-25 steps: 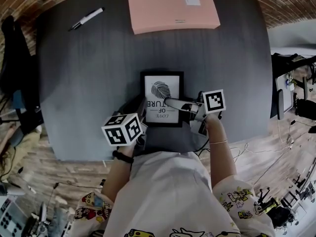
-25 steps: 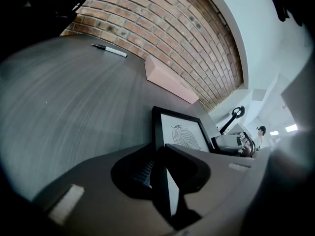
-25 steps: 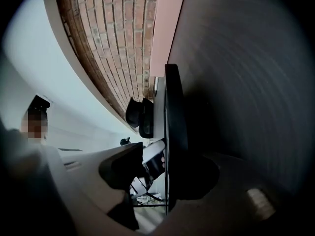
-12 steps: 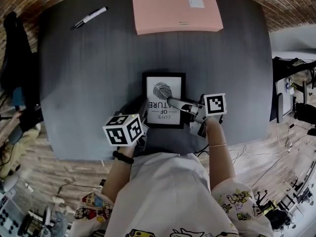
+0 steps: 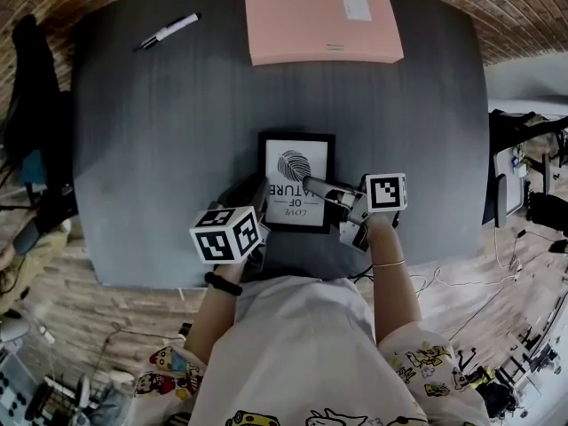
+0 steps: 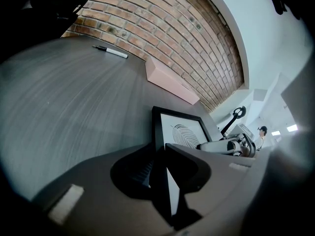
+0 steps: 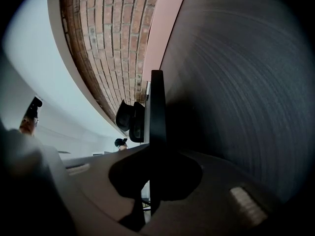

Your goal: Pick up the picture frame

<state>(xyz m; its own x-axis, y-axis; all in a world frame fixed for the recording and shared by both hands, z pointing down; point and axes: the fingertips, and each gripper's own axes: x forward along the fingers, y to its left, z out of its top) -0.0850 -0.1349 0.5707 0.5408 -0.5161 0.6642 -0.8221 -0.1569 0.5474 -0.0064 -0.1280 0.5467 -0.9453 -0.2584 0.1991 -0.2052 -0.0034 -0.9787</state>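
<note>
The picture frame (image 5: pixel 296 182) is black with a white print and lies near the front of the dark table (image 5: pixel 160 149). My left gripper (image 5: pixel 259 206) is at the frame's near left corner. In the left gripper view its jaws (image 6: pixel 165 154) are shut on the frame's edge (image 6: pixel 184 132). My right gripper (image 5: pixel 312 187) reaches in from the right across the frame's lower part. In the right gripper view the frame (image 7: pixel 157 107) shows edge-on between the closing jaws (image 7: pixel 156 151), which press on it.
A flat pink box (image 5: pixel 322 18) lies at the table's far edge. A marker pen (image 5: pixel 167 31) rests at the far left. The person stands at the table's near edge. Chairs and cables are on the floor to the right.
The right gripper has shifted slightly at the frame's right side. The left gripper and the frame have stayed where they were.
</note>
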